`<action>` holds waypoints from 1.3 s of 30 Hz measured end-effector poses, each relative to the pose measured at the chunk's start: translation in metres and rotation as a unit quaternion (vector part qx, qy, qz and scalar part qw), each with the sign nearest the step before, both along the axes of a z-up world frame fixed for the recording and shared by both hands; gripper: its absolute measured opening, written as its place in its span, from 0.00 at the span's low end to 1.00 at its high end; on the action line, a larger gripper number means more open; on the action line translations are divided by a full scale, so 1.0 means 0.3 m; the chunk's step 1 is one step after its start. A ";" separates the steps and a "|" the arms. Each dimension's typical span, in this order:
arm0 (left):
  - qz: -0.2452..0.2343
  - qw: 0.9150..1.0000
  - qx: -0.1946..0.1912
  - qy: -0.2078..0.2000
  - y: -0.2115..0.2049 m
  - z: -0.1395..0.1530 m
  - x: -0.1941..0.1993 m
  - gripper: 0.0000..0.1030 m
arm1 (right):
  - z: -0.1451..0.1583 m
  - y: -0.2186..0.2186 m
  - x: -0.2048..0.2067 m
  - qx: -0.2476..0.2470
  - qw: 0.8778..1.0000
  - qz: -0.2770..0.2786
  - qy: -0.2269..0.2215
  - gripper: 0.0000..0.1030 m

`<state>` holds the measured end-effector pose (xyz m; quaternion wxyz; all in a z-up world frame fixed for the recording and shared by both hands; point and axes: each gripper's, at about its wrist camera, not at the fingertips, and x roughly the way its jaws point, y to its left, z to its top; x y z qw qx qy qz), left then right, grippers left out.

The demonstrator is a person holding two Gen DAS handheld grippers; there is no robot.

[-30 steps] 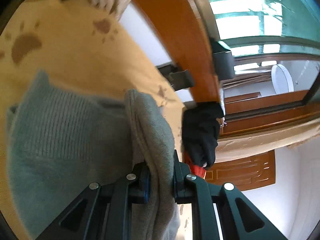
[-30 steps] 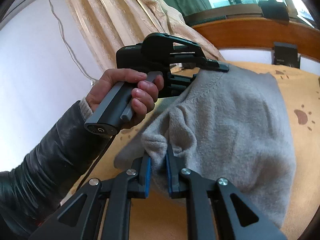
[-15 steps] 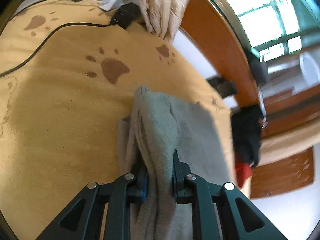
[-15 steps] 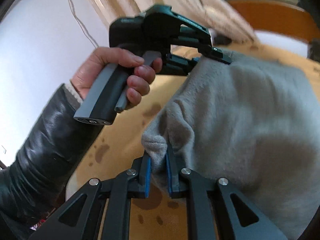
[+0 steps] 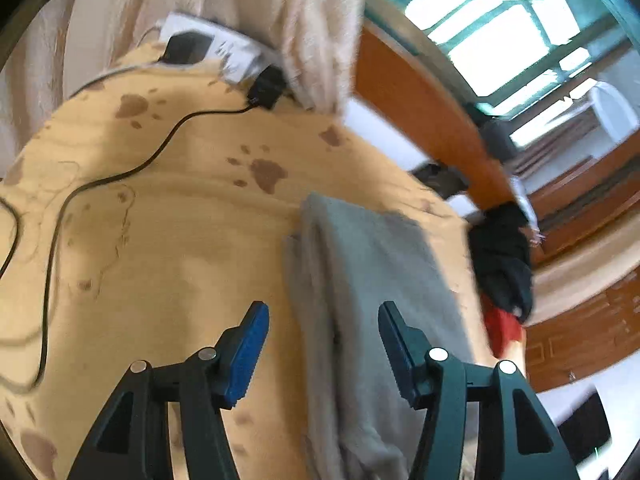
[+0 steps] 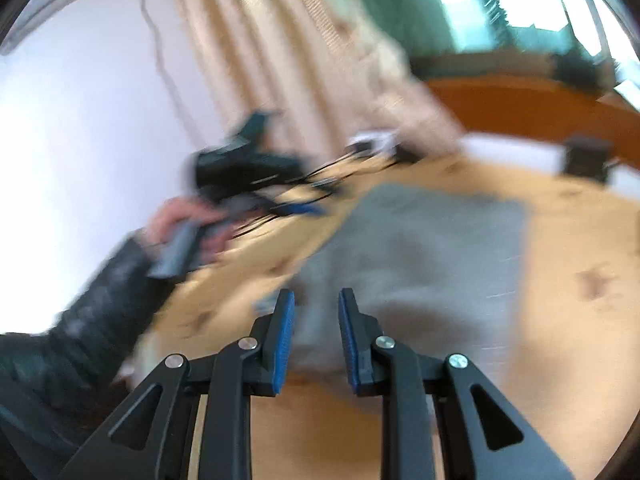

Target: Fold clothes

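A grey fleece garment (image 5: 360, 280) lies folded and flat on the tan paw-print bed cover (image 5: 160, 248). My left gripper (image 5: 322, 332) is open and empty, its jaws standing just above the garment's near edge. In the blurred right wrist view the same garment (image 6: 420, 256) lies flat ahead. My right gripper (image 6: 314, 328) is open, with its jaws apart above the garment's near edge and nothing between them. The left gripper (image 6: 244, 168) shows there in the person's hand, off to the left of the garment.
A black cable (image 5: 100, 184) runs across the cover to a plug and white power strip (image 5: 216, 48) by the cream curtain (image 5: 280, 12). Black and red clothes (image 5: 504, 268) lie at the bed's right edge. A wooden headboard (image 5: 420, 112) borders the far side.
Both grippers have opened and let go of the grey garment, which now lies flat on the bed. Both have drawn back from it; the left hand has swung away to the left.
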<state>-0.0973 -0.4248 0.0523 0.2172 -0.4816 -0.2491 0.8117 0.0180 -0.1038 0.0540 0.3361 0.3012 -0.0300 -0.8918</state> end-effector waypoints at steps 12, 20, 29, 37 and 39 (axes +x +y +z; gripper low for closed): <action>-0.046 0.999 0.025 -0.016 0.167 -0.085 0.281 0.63 | -0.104 0.156 0.069 0.118 0.991 -0.068 -0.013 0.51; -0.031 0.986 0.162 -0.024 0.055 -0.112 0.368 0.63 | -0.107 0.170 0.109 0.115 0.990 -0.075 -0.012 0.81; -0.004 0.997 0.065 -0.043 0.107 -0.154 0.364 0.63 | -0.139 0.169 0.095 0.133 0.987 -0.081 -0.032 0.81; 0.038 0.992 0.111 -0.037 0.051 -0.199 0.390 0.63 | -0.174 0.146 0.007 0.170 0.979 -0.108 -0.032 0.81; 0.045 0.994 0.094 -0.031 0.058 -0.201 0.395 0.63 | -0.193 0.171 -0.023 0.162 0.978 -0.122 -0.054 0.81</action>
